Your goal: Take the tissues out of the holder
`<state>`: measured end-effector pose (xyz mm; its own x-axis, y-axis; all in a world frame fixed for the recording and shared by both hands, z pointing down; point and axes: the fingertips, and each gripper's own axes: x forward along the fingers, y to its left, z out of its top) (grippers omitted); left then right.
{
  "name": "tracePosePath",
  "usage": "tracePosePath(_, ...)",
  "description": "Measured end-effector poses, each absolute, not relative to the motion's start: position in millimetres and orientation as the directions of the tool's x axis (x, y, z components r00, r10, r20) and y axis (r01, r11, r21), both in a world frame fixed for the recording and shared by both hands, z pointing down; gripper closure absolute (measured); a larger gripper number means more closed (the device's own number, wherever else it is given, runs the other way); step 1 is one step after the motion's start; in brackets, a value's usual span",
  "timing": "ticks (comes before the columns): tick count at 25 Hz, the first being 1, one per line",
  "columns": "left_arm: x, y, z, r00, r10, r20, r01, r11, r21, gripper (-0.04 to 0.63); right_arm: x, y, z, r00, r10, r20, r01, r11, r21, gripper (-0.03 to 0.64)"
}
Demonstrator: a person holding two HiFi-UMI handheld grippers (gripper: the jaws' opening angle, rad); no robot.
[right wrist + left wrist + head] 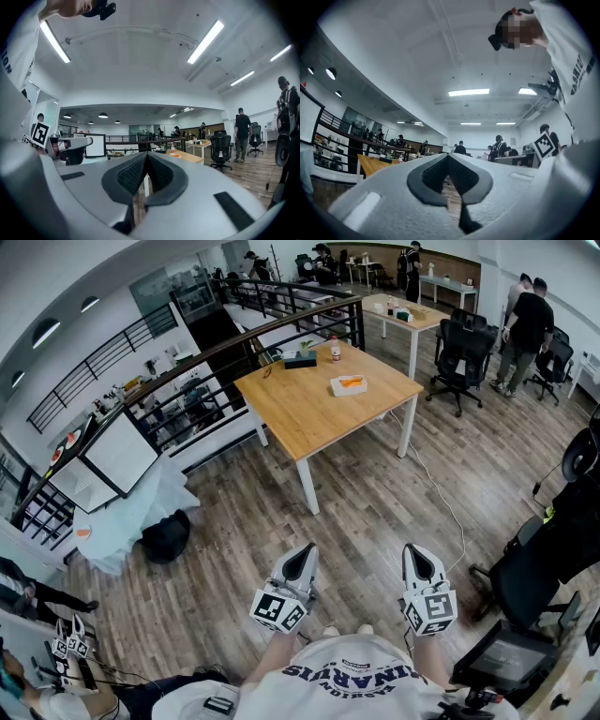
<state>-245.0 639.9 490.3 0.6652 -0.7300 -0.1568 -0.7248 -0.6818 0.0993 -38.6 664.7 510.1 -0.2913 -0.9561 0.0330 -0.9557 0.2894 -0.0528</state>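
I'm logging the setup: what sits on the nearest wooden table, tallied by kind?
Black holder: 1
Bottle: 1
White tray with something orange: 1
Small dark item, too small to tell: 1
Total: 4

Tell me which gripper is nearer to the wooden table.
Left, slightly. The left gripper hangs short of the wooden table, roughly in line with its near corner; the right gripper is equally far back but further to the side.
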Motion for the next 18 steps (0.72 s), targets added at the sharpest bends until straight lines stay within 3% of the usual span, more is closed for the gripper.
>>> tracePosePath(18,-171,638,508,0.687,-0.716,-0.122,-0.707,-0.698,0.111,0.595,12,643,534,-0.372,-0.928,0.038,-0.926,0.367,-0.094,0.609)
